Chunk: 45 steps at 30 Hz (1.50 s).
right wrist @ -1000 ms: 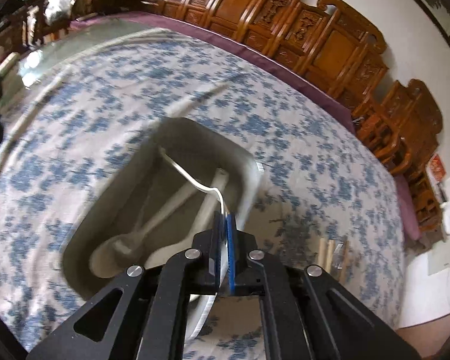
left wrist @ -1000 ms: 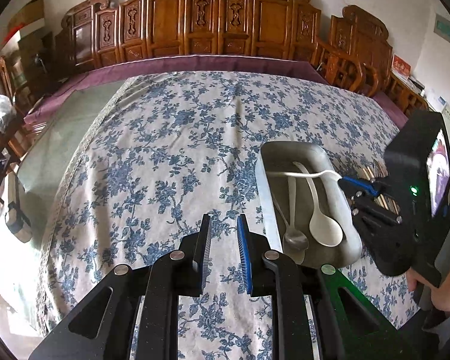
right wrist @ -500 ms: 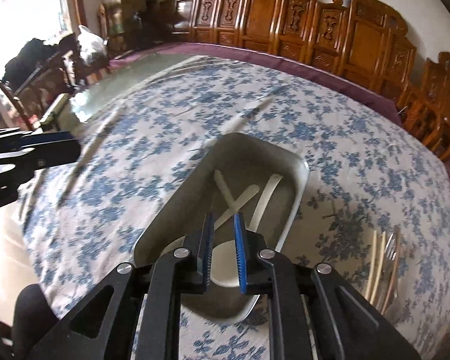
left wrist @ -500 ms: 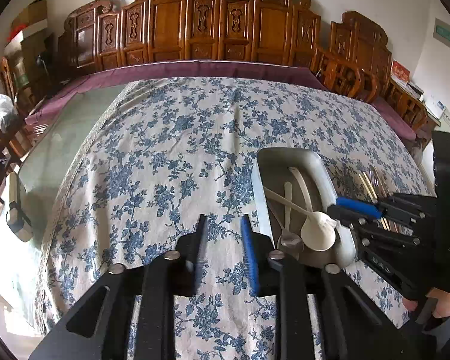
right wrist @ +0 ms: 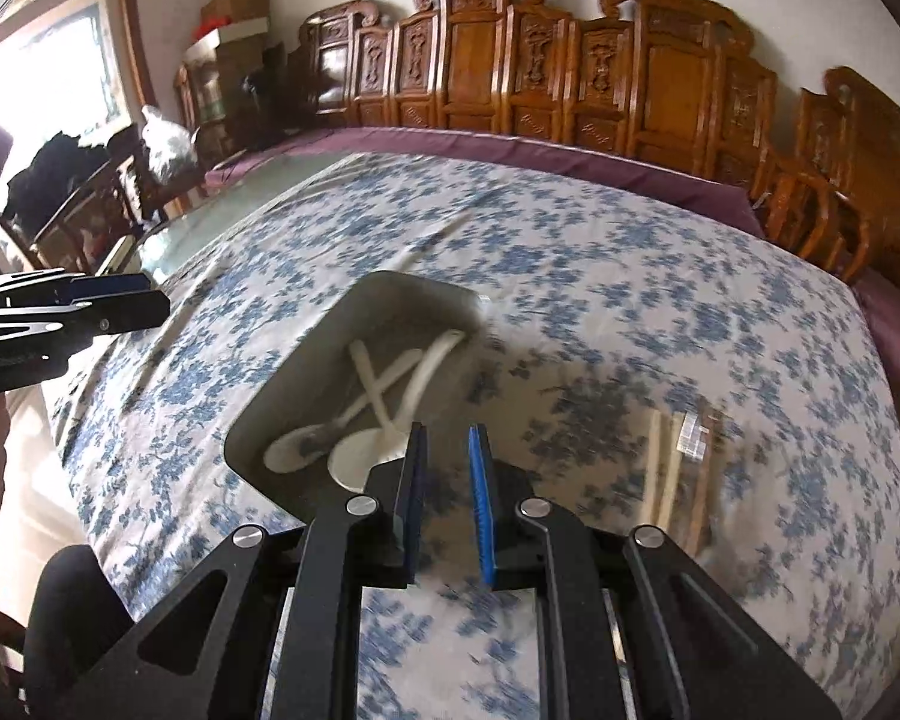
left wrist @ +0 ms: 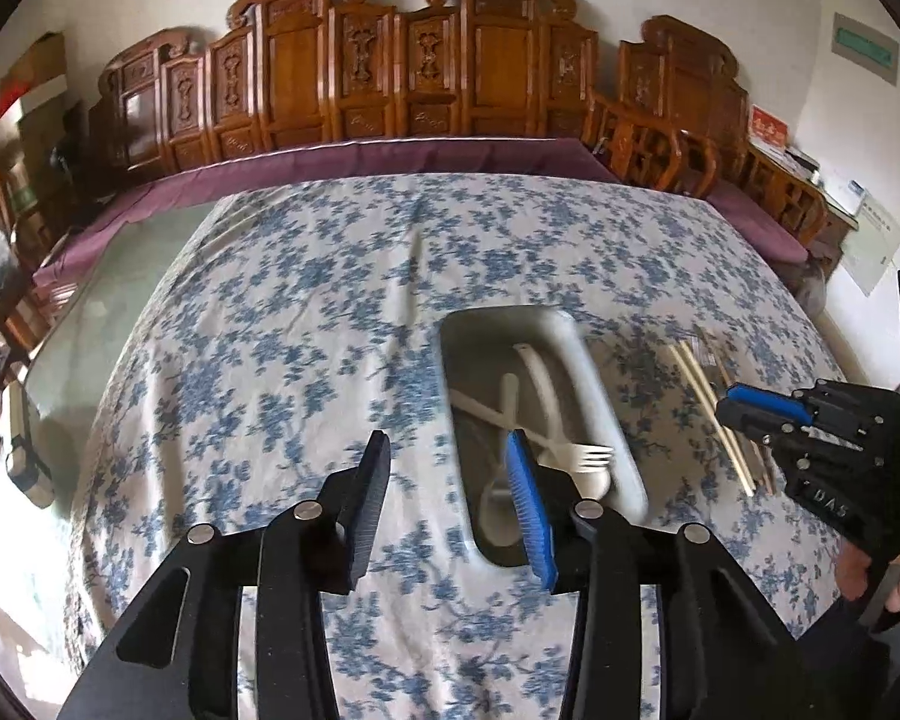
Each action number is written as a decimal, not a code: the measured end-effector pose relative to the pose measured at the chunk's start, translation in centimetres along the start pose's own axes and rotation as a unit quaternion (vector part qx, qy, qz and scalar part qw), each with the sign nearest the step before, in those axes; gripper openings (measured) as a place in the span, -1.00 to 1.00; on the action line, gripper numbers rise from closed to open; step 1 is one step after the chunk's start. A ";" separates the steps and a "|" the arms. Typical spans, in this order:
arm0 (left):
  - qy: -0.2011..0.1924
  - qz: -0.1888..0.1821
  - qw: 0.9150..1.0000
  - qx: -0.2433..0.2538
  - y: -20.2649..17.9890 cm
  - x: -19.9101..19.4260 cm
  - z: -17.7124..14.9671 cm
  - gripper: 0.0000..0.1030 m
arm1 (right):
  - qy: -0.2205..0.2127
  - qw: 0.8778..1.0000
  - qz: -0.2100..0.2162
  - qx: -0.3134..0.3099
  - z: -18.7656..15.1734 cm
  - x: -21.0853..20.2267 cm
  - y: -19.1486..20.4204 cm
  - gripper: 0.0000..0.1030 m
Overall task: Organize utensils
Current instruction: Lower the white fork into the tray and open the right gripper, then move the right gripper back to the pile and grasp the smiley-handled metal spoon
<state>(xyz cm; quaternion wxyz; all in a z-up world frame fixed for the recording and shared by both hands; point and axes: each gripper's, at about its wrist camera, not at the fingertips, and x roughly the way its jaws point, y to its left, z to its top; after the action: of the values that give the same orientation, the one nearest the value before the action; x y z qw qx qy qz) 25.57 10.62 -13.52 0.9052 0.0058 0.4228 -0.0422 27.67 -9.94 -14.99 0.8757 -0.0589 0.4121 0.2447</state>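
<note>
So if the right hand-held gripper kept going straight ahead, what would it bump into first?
Probably the flowered tablecloth, just right of the grey tray. The right hand-held gripper is open and empty, with the chopsticks off to its right. Depth is hard to judge.

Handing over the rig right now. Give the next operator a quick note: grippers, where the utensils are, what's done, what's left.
Left gripper: open, empty, above the cloth left of the tray.
Right gripper: open, empty, over the tray's near right edge.
Done: white spoons and a fork lie crossed in the tray.
Left: chopsticks lie on the tablecloth right of the tray, not yet sorted.
</note>
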 end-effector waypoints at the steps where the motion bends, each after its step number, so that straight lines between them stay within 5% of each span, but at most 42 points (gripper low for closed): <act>1: -0.001 -0.002 1.000 0.003 -0.5 0.0 0.0 -0.10 | -0.004 1.000 -0.004 0.008 -0.6 -0.7 -1.0 -0.69; 6: -0.003 -0.021 1.000 0.017 -3.9 0.2 0.0 0.07 | -0.016 0.999 -0.020 0.031 -2.8 -2.7 -4.2 -0.40; 12: 0.002 -0.037 0.998 0.047 -8.7 1.2 0.0 0.14 | -0.014 0.997 -0.048 0.059 -5.8 -4.2 -9.1 -0.39; 20: 0.010 -0.057 0.996 0.073 -13.5 2.8 0.0 0.50 | -0.013 0.993 -0.078 0.085 -8.4 -4.7 -14.5 -0.35; 26: 0.023 -0.075 0.994 0.077 -16.4 4.8 -0.6 0.51 | 0.012 0.993 -0.072 0.088 -9.7 -2.2 -16.5 -0.35; 45: 0.061 -0.084 0.992 0.076 -18.7 10.6 -1.7 0.51 | 0.069 0.995 -0.039 0.062 -5.8 6.3 -18.1 -0.35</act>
<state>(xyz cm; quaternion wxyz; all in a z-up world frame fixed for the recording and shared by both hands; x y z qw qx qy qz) 29.51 -8.66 -22.22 0.8678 0.0413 0.4721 -0.1494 35.65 -25.12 -25.30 0.8560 -0.0373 0.4833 0.1799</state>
